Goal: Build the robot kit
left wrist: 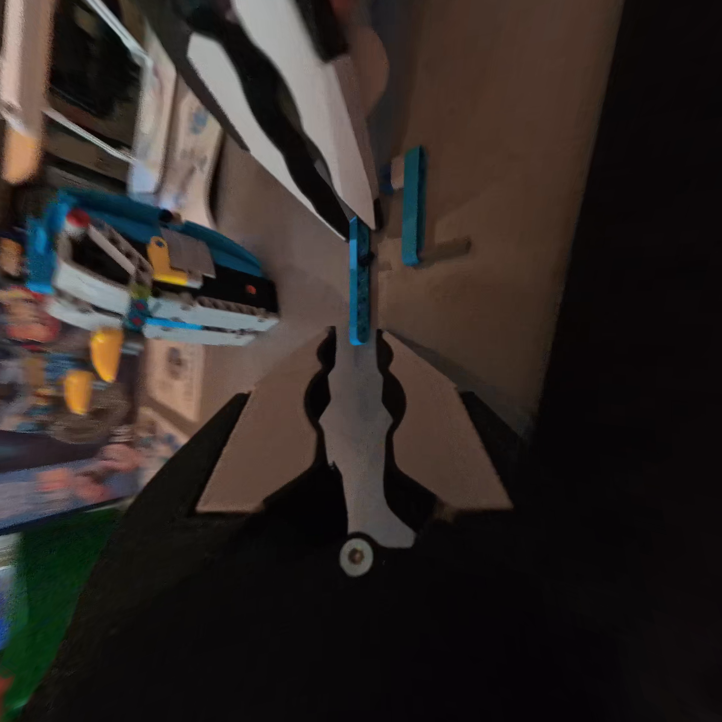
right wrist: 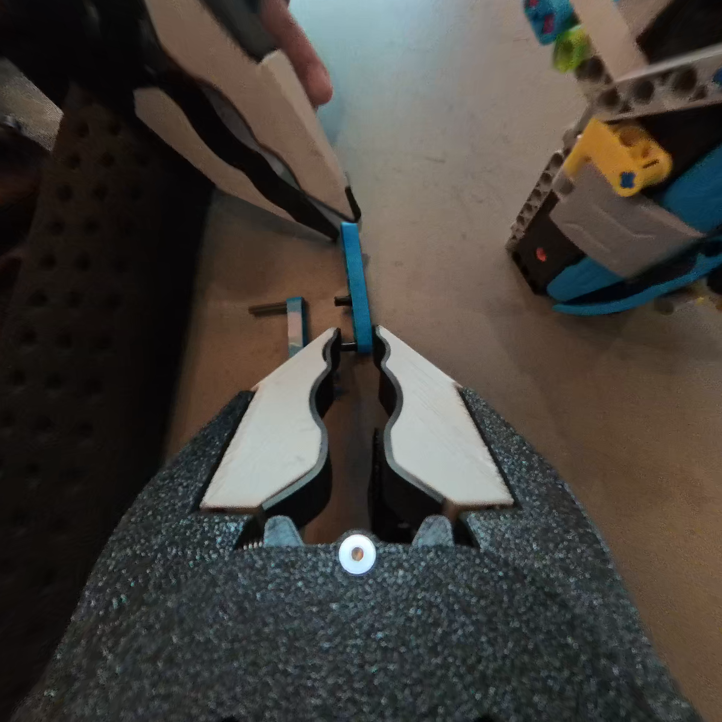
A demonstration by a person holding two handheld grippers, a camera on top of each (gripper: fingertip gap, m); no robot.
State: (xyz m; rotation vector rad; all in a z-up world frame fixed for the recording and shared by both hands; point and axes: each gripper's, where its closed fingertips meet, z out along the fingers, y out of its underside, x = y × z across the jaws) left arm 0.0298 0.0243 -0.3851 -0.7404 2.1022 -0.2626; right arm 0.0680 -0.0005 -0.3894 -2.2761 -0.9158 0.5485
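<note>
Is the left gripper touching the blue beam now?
Touching. In the right wrist view, the left gripper pinches the far end of the blue beam.

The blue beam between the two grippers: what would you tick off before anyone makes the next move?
1. Left gripper has the blue beam by its far end: ok, its tips pinch it.
2. Right gripper has the near end: cannot tell. Its jaws bracket the beam and a black pin, but contact is unclear.
3. Held beam is clear of the spare blue beam lying on the table: ok, they are apart.
4. Brick-built vehicle is out of the way: ok, it stands well to the right.
5. Left wrist view is sharp enough to judge by: not ok, blurred.
</note>
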